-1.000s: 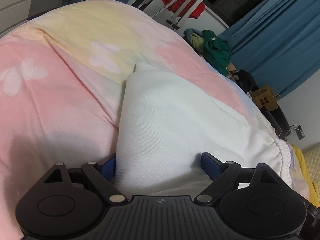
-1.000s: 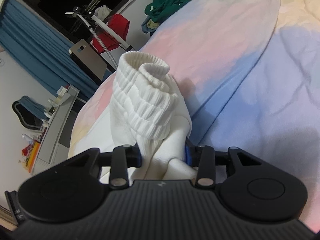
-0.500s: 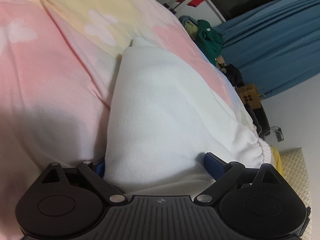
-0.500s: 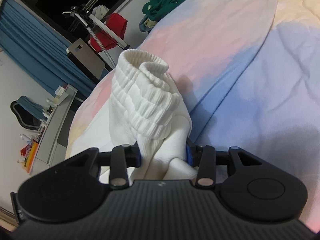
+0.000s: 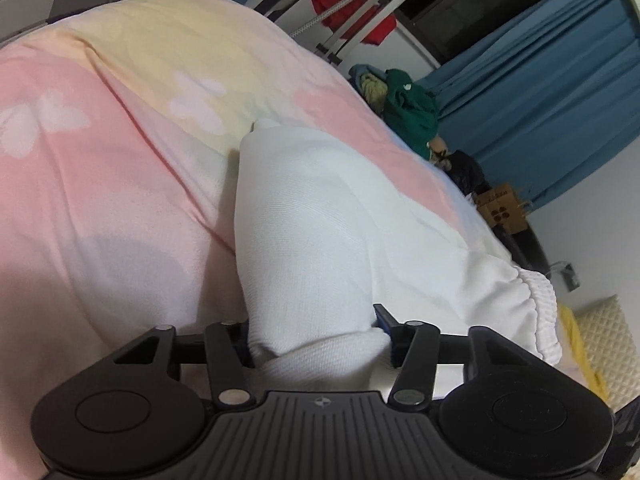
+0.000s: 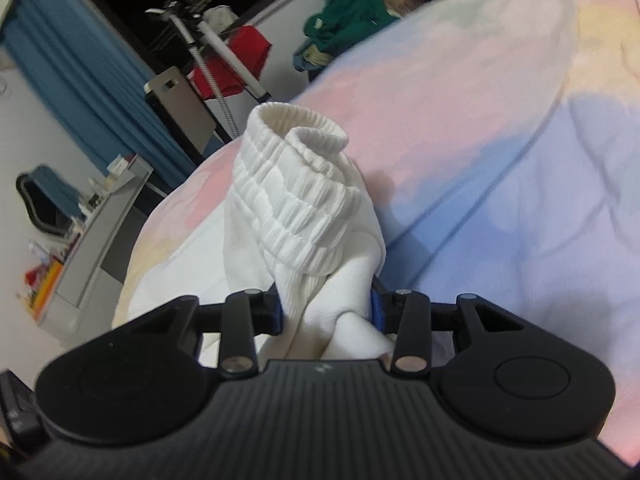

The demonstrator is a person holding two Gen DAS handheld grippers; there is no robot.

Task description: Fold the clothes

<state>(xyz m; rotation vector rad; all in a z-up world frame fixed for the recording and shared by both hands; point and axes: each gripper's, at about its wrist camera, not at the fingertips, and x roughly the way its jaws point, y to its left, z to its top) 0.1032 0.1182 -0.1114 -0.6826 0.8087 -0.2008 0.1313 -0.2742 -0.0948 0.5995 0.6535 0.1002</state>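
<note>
With both my left gripper (image 5: 314,334) and right gripper (image 6: 326,310) clenched on the white garment (image 5: 320,216), I should lift evenly, keeping it taut.

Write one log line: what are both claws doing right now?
left claw: shut on white knit garment | right claw: shut on ribbed waistband | surface: pastel bedspread

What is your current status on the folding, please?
Left tool shut on white garment. Right tool shut on its ribbed waistband. Garment bunched over pastel bedspread. Nothing blocking.
</note>
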